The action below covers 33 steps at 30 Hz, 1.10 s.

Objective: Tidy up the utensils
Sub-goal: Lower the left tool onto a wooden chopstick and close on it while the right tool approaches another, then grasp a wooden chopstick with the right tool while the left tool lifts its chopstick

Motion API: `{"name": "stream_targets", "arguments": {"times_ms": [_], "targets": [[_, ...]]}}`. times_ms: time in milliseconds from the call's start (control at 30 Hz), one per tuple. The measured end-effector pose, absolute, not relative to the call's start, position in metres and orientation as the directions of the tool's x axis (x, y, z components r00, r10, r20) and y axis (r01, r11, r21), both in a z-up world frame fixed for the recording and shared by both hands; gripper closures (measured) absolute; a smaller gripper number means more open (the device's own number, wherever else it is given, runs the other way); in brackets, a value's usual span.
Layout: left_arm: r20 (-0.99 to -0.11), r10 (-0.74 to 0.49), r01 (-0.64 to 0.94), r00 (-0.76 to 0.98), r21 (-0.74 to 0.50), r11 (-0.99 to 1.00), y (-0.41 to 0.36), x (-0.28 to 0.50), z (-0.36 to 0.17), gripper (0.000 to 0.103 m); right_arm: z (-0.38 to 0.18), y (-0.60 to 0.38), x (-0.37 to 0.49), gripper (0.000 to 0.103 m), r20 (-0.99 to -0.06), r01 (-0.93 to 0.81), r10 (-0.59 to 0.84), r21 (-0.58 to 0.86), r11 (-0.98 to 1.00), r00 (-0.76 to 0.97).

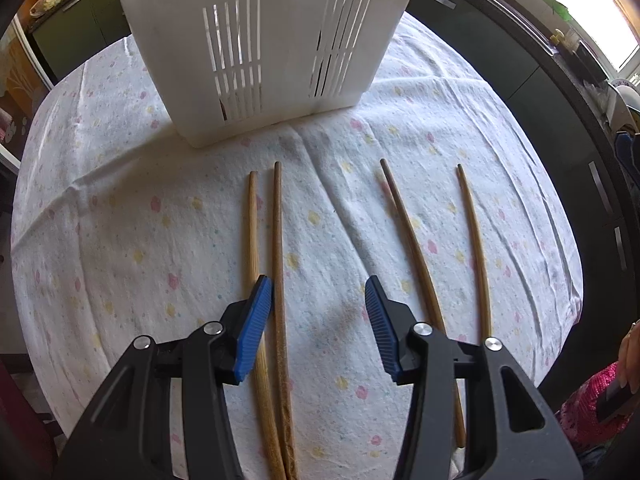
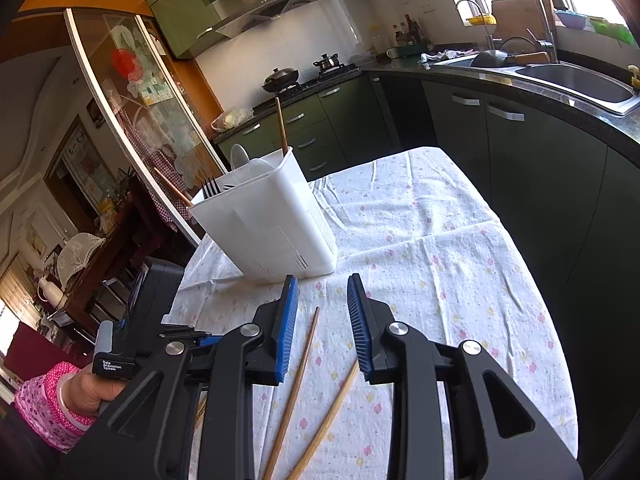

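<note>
- Four chopsticks lie loose on the worktop in front of the white caddy (image 1: 264, 60), roughly parallel, tips toward it: a left pair close together, chopstick one (image 1: 253, 232) pale and chopstick two (image 1: 279, 248) darker, then a right pair, chopstick three (image 1: 412, 248) and chopstick four (image 1: 478, 248), set further apart.
- I judge the step in hand to be picking up a stick for the caddy. My left gripper (image 1: 318, 292) hovers low with its fingers apart; the left finger lies over chopstick one and chopstick two sits just inside it.
- To do it well I'd shift so only one stick lies between the pads, close near its middle so it doesn't swing, then lift, tip it upright and drop it in from above.
- My right gripper (image 2: 322, 292) also has its fingers apart, holding nothing, above two sticks.
- The sticks are thin, round, tapered wood, hard and smooth; they will likely roll when nudged. The ribbed blue pads should help.
- The caddy is rigid white plastic with slotted walls, flaring toward the top. The right wrist view shows a fork (image 2: 211, 190), a pale plastic spoon (image 2: 256, 168) and a wooden handle (image 2: 281, 126) already inside.
- The tablecloth (image 1: 120, 220) is soft, creased, white with small flowers; it may bunch under a scraping finger.
</note>
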<state>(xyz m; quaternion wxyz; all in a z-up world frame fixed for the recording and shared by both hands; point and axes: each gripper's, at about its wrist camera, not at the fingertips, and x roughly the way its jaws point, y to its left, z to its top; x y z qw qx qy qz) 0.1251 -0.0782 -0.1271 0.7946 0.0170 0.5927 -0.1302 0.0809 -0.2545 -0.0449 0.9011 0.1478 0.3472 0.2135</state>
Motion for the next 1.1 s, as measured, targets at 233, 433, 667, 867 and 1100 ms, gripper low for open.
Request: {"name": "stream_targets", "arguments": {"times_ms": [233, 433, 667, 867, 1100], "targets": [[-0.955, -0.114, 0.234, 0.274, -0.049, 0.971, -0.090, 0.131, -0.132, 0.098, -0.044, -0.251, 0.082, 0.073, -0.568, -0.287, 0.492, 0.416, 0.863, 0.660], [-0.947, -0.168, 0.219, 0.272, -0.109, 0.970, -0.077, 0.131, -0.130, 0.097, -0.048, -0.243, 0.085, 0.073, -0.593, -0.296, 0.490, 0.398, 0.868, 0.639], [-0.874, -0.234, 0.219, 0.426, -0.151, 0.964, -0.054, 0.109, -0.079, 0.097, -0.088, -0.192, 0.111, 0.073, -0.767, -0.361, 0.439, 0.287, 0.887, 0.468], [-0.801, -0.255, 0.244, 0.542, -0.141, 0.959, -0.038, 0.083, -0.031, 0.097, -0.130, -0.143, 0.118, 0.073, -0.863, -0.390, 0.312, 0.150, 0.909, 0.397], [-0.766, -0.286, 0.274, 0.576, -0.148, 0.950, -0.035, 0.068, -0.016, 0.097, -0.148, -0.118, 0.114, 0.072, -0.885, -0.355, 0.180, 0.017, 0.935, 0.430]]}}
